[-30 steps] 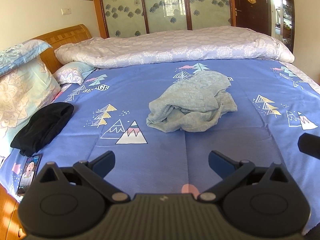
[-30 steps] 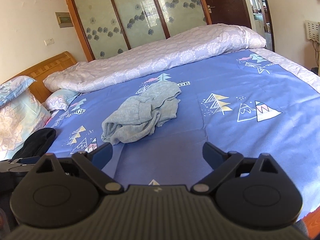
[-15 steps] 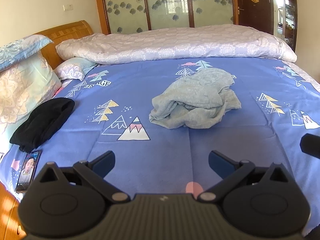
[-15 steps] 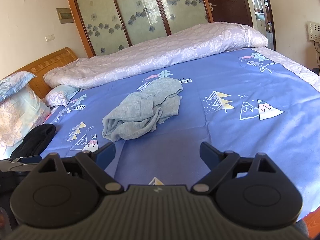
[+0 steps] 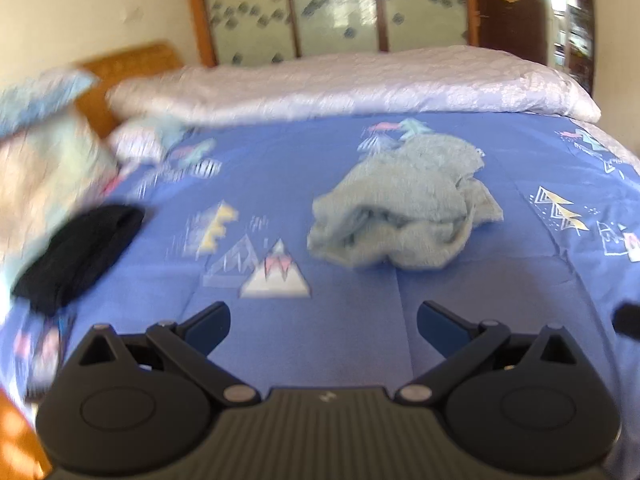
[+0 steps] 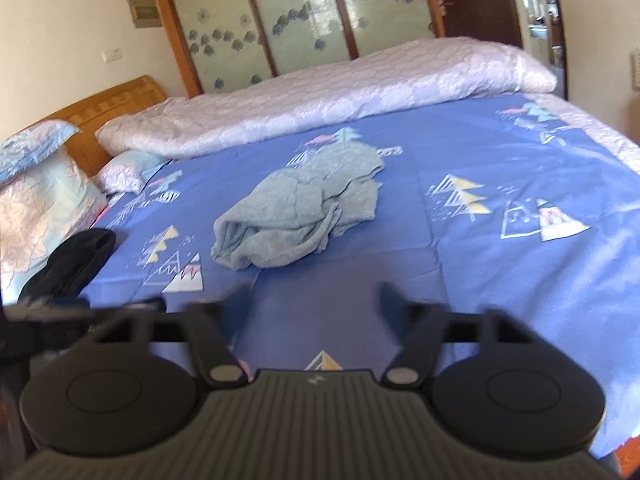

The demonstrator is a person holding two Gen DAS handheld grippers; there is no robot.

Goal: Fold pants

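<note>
Grey pants point(image 5: 404, 208) lie crumpled in a heap in the middle of the blue patterned bed cover point(image 5: 460, 320); they also show in the right wrist view point(image 6: 300, 216). My left gripper point(image 5: 323, 320) is open and empty, hovering above the cover short of the heap. My right gripper point(image 6: 314, 304) is open and empty, also short of the heap, its fingers blurred. The left gripper's body shows at the left edge of the right wrist view point(image 6: 48, 316).
A black garment point(image 5: 76, 252) lies at the left of the bed, near the pillows point(image 6: 40, 208). A rolled lilac quilt point(image 6: 340, 100) runs along the far side. Wooden headboard point(image 6: 108, 108) at left; glass-panelled wardrobe point(image 6: 288, 20) behind.
Both grippers have moved forward toward the pants, which now look larger. The right gripper's fingers have narrowed a little. The left view is motion-blurred.
</note>
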